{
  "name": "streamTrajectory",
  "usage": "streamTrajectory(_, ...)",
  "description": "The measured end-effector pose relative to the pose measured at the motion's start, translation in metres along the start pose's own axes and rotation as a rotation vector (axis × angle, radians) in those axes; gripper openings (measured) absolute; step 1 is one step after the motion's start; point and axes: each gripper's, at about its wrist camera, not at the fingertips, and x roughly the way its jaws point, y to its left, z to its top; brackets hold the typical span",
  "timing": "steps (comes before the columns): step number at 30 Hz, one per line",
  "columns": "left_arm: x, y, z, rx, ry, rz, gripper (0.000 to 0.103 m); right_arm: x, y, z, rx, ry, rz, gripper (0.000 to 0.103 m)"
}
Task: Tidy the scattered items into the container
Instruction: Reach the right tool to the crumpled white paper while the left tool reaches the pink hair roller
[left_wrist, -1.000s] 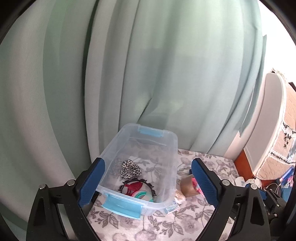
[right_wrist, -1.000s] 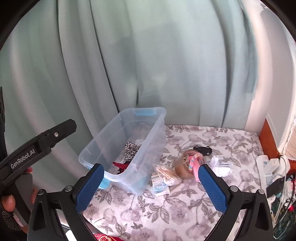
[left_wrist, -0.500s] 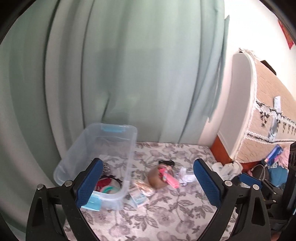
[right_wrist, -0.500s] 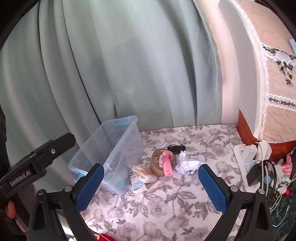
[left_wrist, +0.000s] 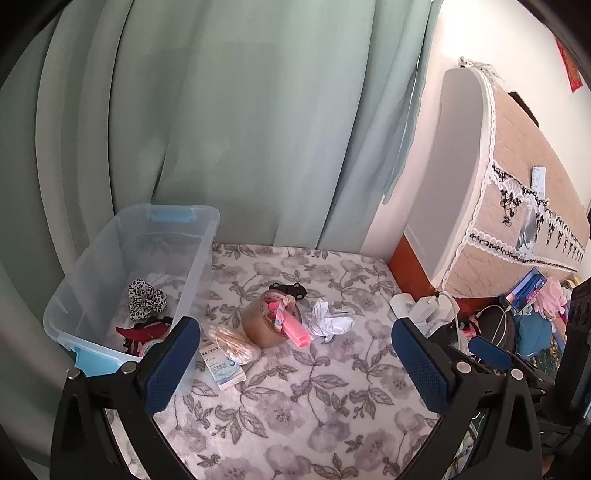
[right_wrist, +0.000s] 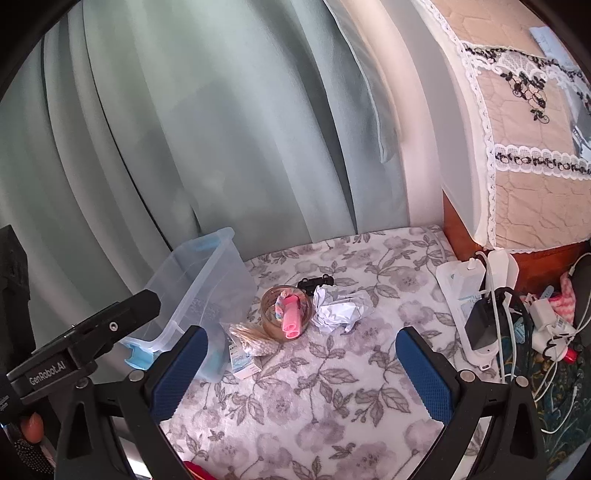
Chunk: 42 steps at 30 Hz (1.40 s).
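A clear plastic bin (left_wrist: 184, 251) (right_wrist: 218, 254) with blue latches stands at the left of a floral cloth. Inside it lie a leopard-print scrunchie (left_wrist: 146, 301) and a red item (left_wrist: 144, 330). Loose on the cloth are a brown tape roll (left_wrist: 258, 326) (right_wrist: 271, 323) with a pink tube (left_wrist: 293, 328) (right_wrist: 290, 325) on it, crumpled white paper (left_wrist: 330, 323) (right_wrist: 340, 312), a bag of cotton swabs (left_wrist: 232, 343) (right_wrist: 255, 341), a small white box (left_wrist: 221, 365) (right_wrist: 245, 365) and a black clip (left_wrist: 288, 290) (right_wrist: 316, 282). My left gripper (left_wrist: 295, 369) and right gripper (right_wrist: 301, 373) are both open and empty, held above the cloth's near part.
Green curtains (left_wrist: 240, 129) hang behind the cloth. At the right sit a white power strip (right_wrist: 480, 302) with plugs and cables, and a padded beige surface (right_wrist: 528, 147) with lace trim. The left gripper's body (right_wrist: 85, 336) shows at the left of the right wrist view.
Both grippers have swung right and pulled back from the bin. The scattered items now sit centred in both views. Both stay open.
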Motion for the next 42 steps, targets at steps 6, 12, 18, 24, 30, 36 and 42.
streamTrajectory(6,0.018,0.006,-0.005,-0.016,0.034,0.007,0.103,0.014,-0.009,-0.004,0.014,0.035,-0.009,0.103)
streamTrajectory(12,0.039,0.014,-0.012,-0.038,0.077,-0.009,0.103,0.03,-0.013,-0.009,0.013,0.072,-0.005,0.103)
streamTrajectory(18,0.059,0.022,-0.017,-0.078,0.121,-0.049,0.103,0.049,-0.017,-0.012,0.039,0.097,0.022,0.103)
streamTrajectory(24,0.076,0.031,-0.021,-0.088,0.142,-0.037,0.103,0.07,-0.018,-0.016,0.03,0.127,0.019,0.103)
streamTrajectory(30,0.1,0.034,-0.025,-0.065,0.19,0.001,0.103,0.1,-0.023,-0.025,0.026,0.236,0.048,0.103)
streamTrajectory(36,0.115,0.027,-0.025,-0.03,0.183,0.027,0.103,0.118,-0.032,-0.028,0.047,0.281,0.029,0.103)
streamTrajectory(42,0.128,0.019,-0.015,-0.022,0.172,-0.012,0.103,0.127,-0.042,-0.018,0.057,0.262,-0.001,0.103)
